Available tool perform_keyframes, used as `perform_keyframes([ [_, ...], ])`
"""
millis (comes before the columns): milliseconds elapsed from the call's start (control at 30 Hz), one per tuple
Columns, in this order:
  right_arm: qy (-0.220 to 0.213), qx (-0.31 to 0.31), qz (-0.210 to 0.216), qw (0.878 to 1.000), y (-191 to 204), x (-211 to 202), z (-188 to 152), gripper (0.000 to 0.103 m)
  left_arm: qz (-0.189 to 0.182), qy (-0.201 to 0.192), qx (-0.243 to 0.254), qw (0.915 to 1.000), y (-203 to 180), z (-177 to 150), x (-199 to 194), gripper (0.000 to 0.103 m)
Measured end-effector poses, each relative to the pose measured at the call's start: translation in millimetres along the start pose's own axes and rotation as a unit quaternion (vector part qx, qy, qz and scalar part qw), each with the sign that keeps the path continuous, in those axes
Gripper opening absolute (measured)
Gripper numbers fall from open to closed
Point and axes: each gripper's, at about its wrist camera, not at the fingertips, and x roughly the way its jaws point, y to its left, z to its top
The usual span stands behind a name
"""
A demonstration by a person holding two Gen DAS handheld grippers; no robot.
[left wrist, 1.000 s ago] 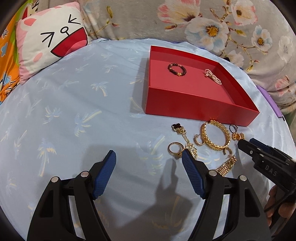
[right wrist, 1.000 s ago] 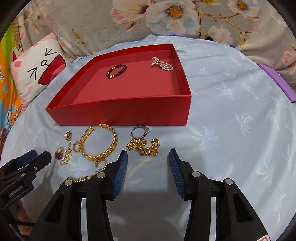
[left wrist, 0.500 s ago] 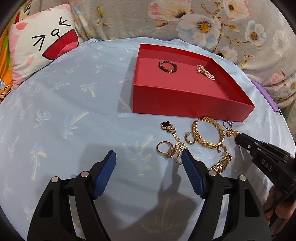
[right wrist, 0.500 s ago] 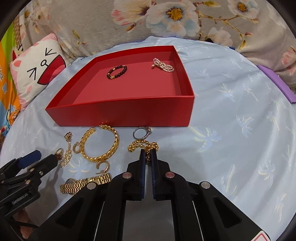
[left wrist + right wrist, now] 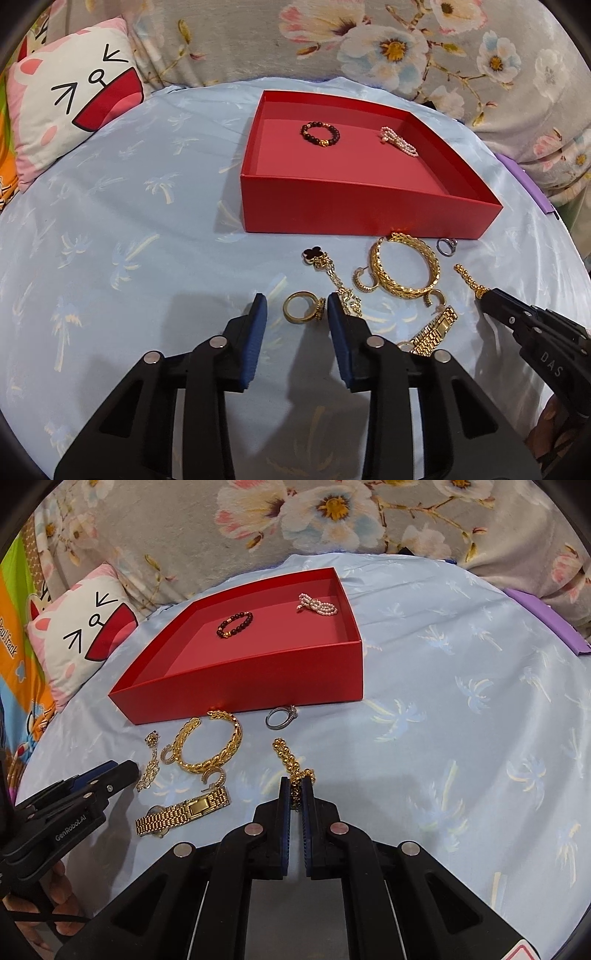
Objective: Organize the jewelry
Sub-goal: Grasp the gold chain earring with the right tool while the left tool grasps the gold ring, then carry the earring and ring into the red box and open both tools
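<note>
A red tray (image 5: 369, 206) (image 5: 258, 679) holds a dark bead bracelet (image 5: 319, 133) (image 5: 234, 624) and a pearl piece (image 5: 399, 142) (image 5: 317, 604). In front of it lie a gold bangle (image 5: 404, 269) (image 5: 210, 744), a silver ring (image 5: 447, 246) (image 5: 281, 716), a gold watch (image 5: 432, 332) (image 5: 183, 812), a clover earring chain (image 5: 328, 269) and a gold ring (image 5: 303, 313). My left gripper (image 5: 297, 314) is open with its jaws either side of the gold ring. My right gripper (image 5: 295, 794) is shut on a gold chain (image 5: 291, 762) and lifts one end.
A cat-face cushion (image 5: 70, 99) (image 5: 85, 631) lies at the far left. A floral blanket (image 5: 369, 40) runs along the back. A purple object (image 5: 546, 624) sits at the right edge of the blue palm-print sheet (image 5: 110, 221).
My left gripper moved forward and narrowed around the gold ring. My right gripper shut on the gold chain and pulled it back, so the chain now stretches out.
</note>
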Motion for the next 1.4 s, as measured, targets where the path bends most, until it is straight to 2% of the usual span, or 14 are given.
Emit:
perform_keyframes([
  [67, 0.0, 0.0, 0.0, 1.0, 0.2, -0.1, 0.0, 0.005, -0.002, 0.001, 0.0, 1.0, -0.7, -0.2, 0.2, 0.021],
  [267, -0.005, 0.001, 0.003, 1.0, 0.1, -1.9, -0.6, 0.005, -0.008, 0.0, -0.003, 1.0, 0.4, -1.5, -1.4, 0.019],
  [367, -0.011, 0.002, 0.002, 1.0, -0.5, -3.9, -0.7, 0.005, -0.018, 0.0, -0.001, 0.9998, -1.8, -2.3, -4.7, 0.007],
  [900, -0.017, 0.008, 0.015, 1.0, -1.3, -17.6, -3.8, 0.005, -0.044, -0.002, -0.014, 0.999, 5.8, -2.4, -22.6, 0.002],
  [1100, -0.049, 0.0, 0.031, 0.998, 3.8, -42.4, 20.5, 0.005, -0.066, -0.03, -0.013, 0.9973, 4.9, 25.3, -47.5, 0.002],
  [1300, -0.078, -0.003, 0.063, 0.995, 9.5, -55.2, 70.1, 0.005, -0.08, -0.062, -0.003, 0.9949, 1.9, 74.4, -60.3, 0.002],
  [1400, -0.09, -0.012, 0.07, 0.993, 15.7, -53.9, 99.3, 0.005, -0.073, -0.08, 0.009, 0.9941, -2.4, 102.7, -57.3, 0.003],
])
